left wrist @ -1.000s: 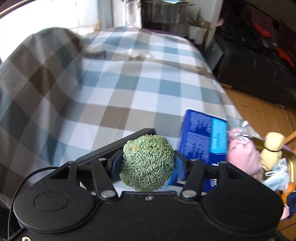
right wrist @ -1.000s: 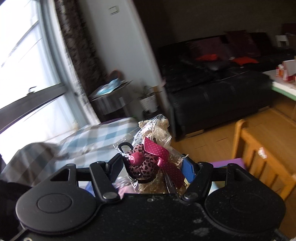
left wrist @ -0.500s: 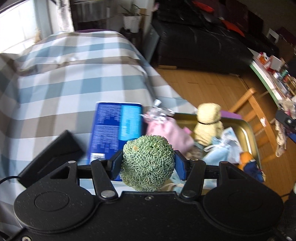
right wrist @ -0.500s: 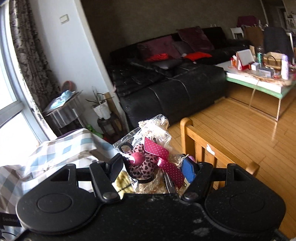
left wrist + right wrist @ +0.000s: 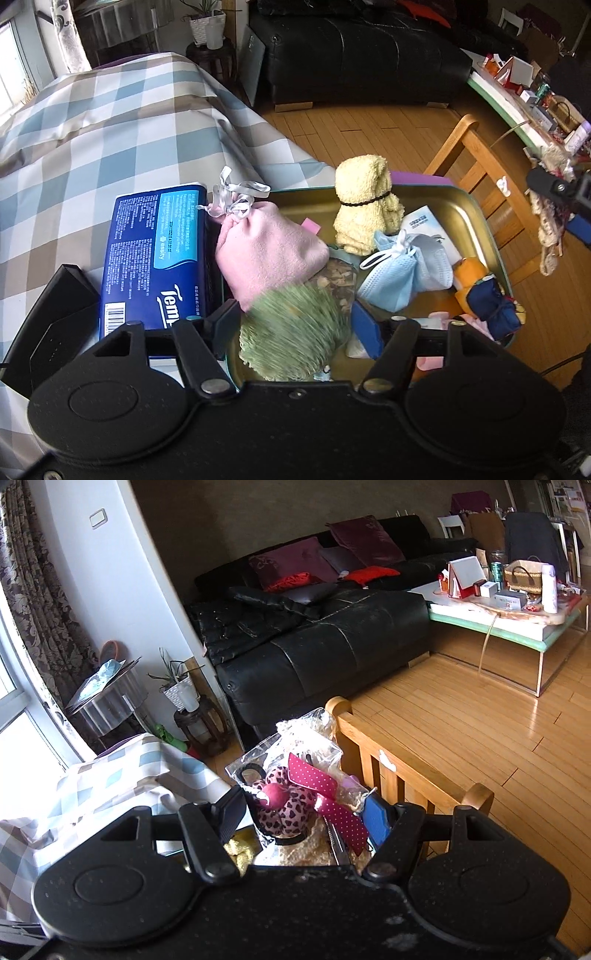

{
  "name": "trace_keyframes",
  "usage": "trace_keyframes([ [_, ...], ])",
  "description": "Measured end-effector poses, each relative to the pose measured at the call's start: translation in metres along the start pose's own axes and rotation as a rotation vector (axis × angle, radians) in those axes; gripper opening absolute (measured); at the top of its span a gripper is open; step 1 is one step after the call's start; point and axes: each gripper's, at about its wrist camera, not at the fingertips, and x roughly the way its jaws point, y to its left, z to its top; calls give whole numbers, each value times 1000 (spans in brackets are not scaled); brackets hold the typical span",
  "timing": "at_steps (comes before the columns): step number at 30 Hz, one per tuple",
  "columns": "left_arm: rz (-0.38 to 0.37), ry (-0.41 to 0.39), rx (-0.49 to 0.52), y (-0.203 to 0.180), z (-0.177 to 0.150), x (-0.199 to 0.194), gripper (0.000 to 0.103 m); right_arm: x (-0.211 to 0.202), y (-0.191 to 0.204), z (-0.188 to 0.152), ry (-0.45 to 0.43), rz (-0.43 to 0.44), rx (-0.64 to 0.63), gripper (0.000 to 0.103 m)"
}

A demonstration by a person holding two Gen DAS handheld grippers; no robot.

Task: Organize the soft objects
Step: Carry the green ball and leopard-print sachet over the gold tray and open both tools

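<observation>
The left gripper (image 5: pixel 295 325) has just been spreading its jaws, and the green scrubby ball (image 5: pixel 291 332) between them looks motion-blurred, so it's probably dropping free into the gold metal tray (image 5: pixel 476 206) right below the tips. Makes sense, that's where the softies are piled: pink drawstring pouch (image 5: pixel 269 254) just ahead, yellow towel roll (image 5: pixel 365 206) and blue face mask (image 5: pixel 391 280) further out. The right gripper (image 5: pixel 306 812) is pinching a cellophane gift bag with a dotted ribbon (image 5: pixel 310 797), held up beside the wooden chair (image 5: pixel 399 771), likely next in line.
</observation>
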Motion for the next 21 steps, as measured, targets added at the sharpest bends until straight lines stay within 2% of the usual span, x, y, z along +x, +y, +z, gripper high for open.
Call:
trace_keyframes([
  [3,18,-9,9,-2,-2,3,71,2,-2,-1,8,-4,3,67],
  [14,69,-4,-6,10,-7,9,72,19,3,-2,105,-45,-12,67],
  [21,80,10,-3,11,-12,12,72,32,8,1,109,-39,-44,68],
])
